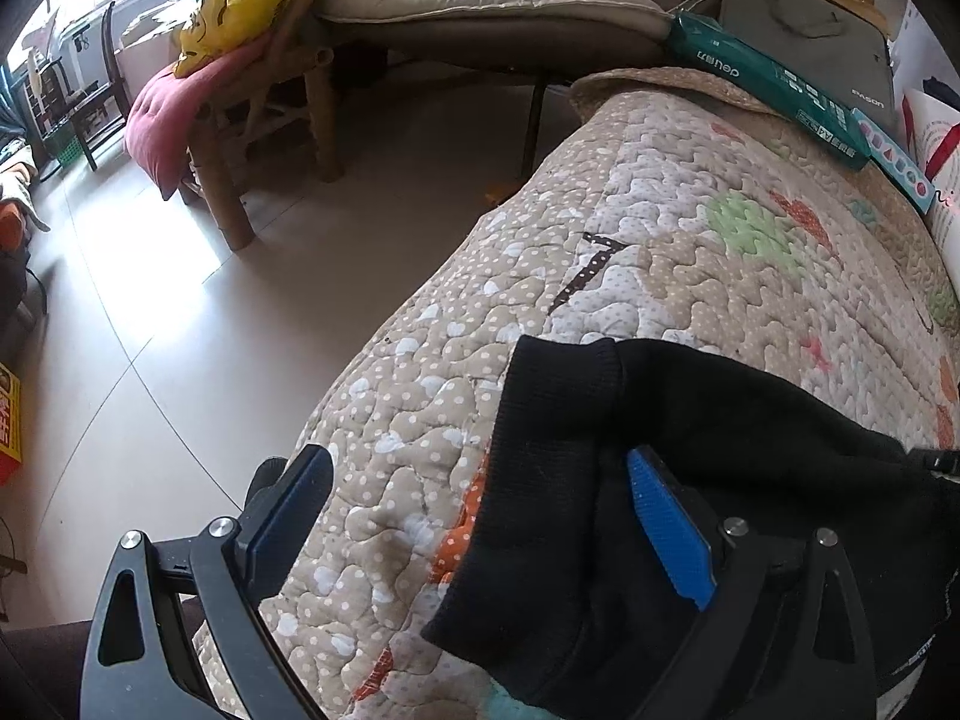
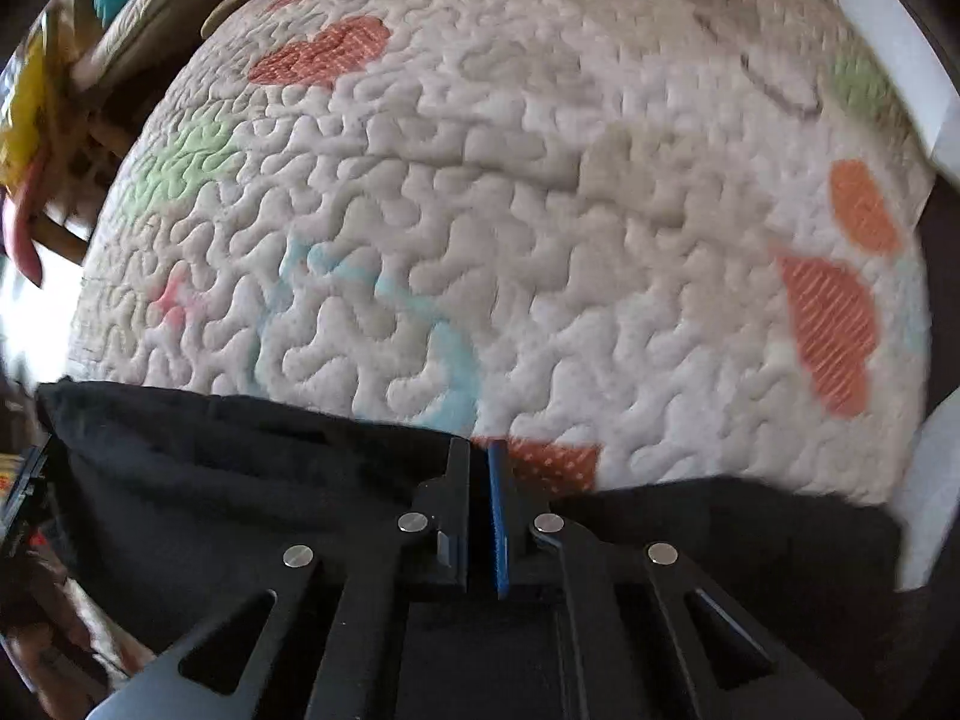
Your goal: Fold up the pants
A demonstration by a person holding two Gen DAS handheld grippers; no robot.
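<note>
Black pants [image 1: 690, 480] lie on a quilted, patterned mat [image 1: 690, 228] near its front edge, with a ribbed cuff [image 1: 558, 396] pointing away from me. My left gripper [image 1: 480, 468] is open, its jaws wide apart; the right finger [image 1: 666, 528] rests against the pants fabric, the left finger [image 1: 294, 510] hangs beside the mat edge. In the right wrist view the black pants [image 2: 210, 480] stretch across the bottom over the mat [image 2: 510, 210]. My right gripper [image 2: 480, 456] is shut at the pants' upper edge; whether cloth is pinched cannot be seen.
A green box [image 1: 774, 84], a grey case [image 1: 804, 30] and a book [image 1: 936, 168] lie at the mat's far right. A wooden chair with pink and yellow cushions [image 1: 198, 78] and a padded lounger [image 1: 480, 6] stand on the tiled floor [image 1: 150, 312] to the left.
</note>
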